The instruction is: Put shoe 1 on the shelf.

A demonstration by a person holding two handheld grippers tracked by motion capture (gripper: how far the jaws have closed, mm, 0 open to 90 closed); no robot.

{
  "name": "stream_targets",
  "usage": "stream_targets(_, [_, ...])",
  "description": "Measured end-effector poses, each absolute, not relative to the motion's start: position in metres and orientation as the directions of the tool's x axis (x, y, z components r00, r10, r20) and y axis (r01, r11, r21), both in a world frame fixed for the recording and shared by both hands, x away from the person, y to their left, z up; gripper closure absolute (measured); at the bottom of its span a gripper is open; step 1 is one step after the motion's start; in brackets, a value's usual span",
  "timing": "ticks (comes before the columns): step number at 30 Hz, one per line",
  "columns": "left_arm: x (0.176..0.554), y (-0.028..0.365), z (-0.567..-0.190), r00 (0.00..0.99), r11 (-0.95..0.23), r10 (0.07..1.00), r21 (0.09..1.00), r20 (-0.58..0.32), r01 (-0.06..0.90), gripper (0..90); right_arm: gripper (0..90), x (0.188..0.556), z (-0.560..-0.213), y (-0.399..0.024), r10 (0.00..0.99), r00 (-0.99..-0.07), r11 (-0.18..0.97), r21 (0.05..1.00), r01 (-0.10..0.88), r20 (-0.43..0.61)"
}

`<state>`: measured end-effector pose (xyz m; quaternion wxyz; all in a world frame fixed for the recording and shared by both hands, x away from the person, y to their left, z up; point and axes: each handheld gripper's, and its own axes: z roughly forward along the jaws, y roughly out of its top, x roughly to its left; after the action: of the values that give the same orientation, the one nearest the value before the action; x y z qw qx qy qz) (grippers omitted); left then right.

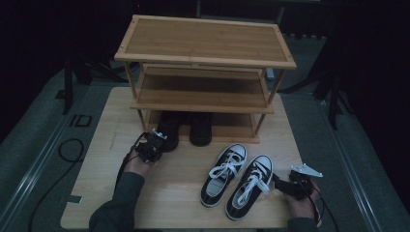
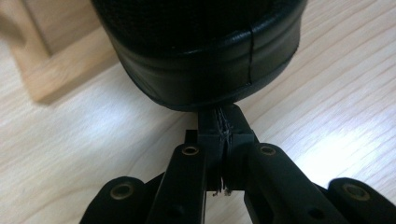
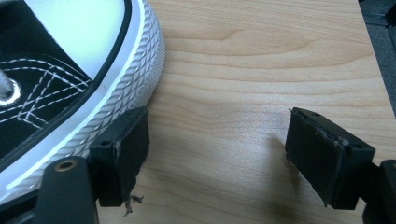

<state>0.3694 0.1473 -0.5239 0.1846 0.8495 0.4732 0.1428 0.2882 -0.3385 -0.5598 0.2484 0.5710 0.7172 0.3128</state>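
The left forearm reaches across the surface [image 1: 121,125] toward the shoe rack [image 1: 203,48], its hand holding the left gripper [image 1: 153,145] level, jaws pressed together on nothing, tips at the heel of the left black shoe [image 2: 201,51], which stands at the rack's bottom shelf beside a second black shoe [image 1: 200,128]. In front of the rack, the right gripper [image 3: 217,158] rests with jaws spread, one pad against the right sneaker [image 1: 251,186]; bare wood lies between the jaws. The left sneaker [image 1: 223,174] sits alongside.
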Motion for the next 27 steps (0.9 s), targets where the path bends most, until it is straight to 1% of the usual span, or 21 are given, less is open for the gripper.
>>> stream_targets(7, [0.380, 0.128, -0.529, 0.541, -0.519, 0.837, 0.431, 0.082, 0.738, 88.6, 21.5, 0.288, -0.560, -0.339, 0.974, -0.225, 0.153, 0.733, 0.663, 0.000])
stream_targets(13, [0.386, 0.115, -0.530, 0.548, -0.523, 0.833, 0.434, 0.077, 0.734, 89.5, 21.4, 0.288, -0.560, -0.339, 0.974, -0.225, 0.153, 0.733, 0.663, 0.001])
stream_targets(27, [0.396, 0.106, -0.529, 0.550, -0.522, 0.833, 0.426, 0.068, 0.739, 89.5, 21.4, 0.288, -0.560, -0.339, 0.974, -0.225, 0.153, 0.733, 0.663, 0.001])
